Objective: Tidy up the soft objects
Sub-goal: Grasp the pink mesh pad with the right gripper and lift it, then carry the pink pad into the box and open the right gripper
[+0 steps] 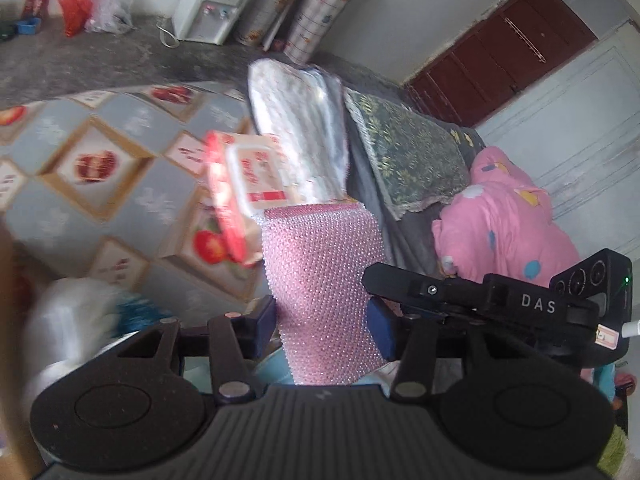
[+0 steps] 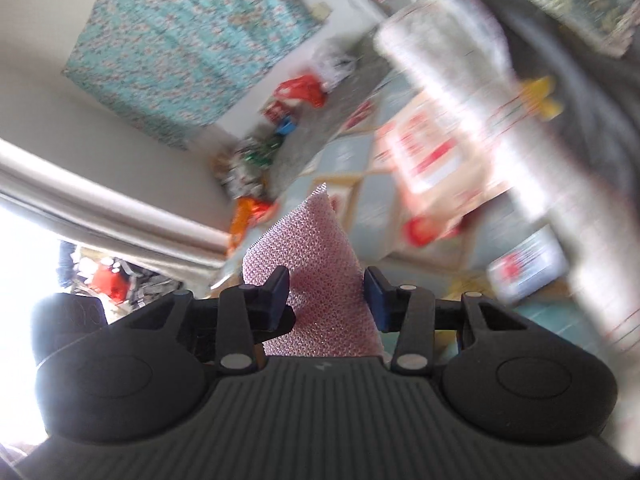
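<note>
The left gripper [image 1: 322, 324] is clamped on the pink sponge cloth [image 1: 324, 280]. The right gripper [image 2: 326, 294] grips it too, entering the left view at three o'clock.

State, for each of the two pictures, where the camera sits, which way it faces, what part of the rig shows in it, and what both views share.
Left wrist: sits on the left gripper, looking along its fingers at the pink sponge cloth, a red tissue pack and a patterned mat; the right gripper reaches in from the right.
Right wrist: sits on the right gripper, tilted toward a teal wall cloth and blurred floor clutter; only its own fingers show.
Shared: the pink sponge cloth, held between both grippers.
</note>
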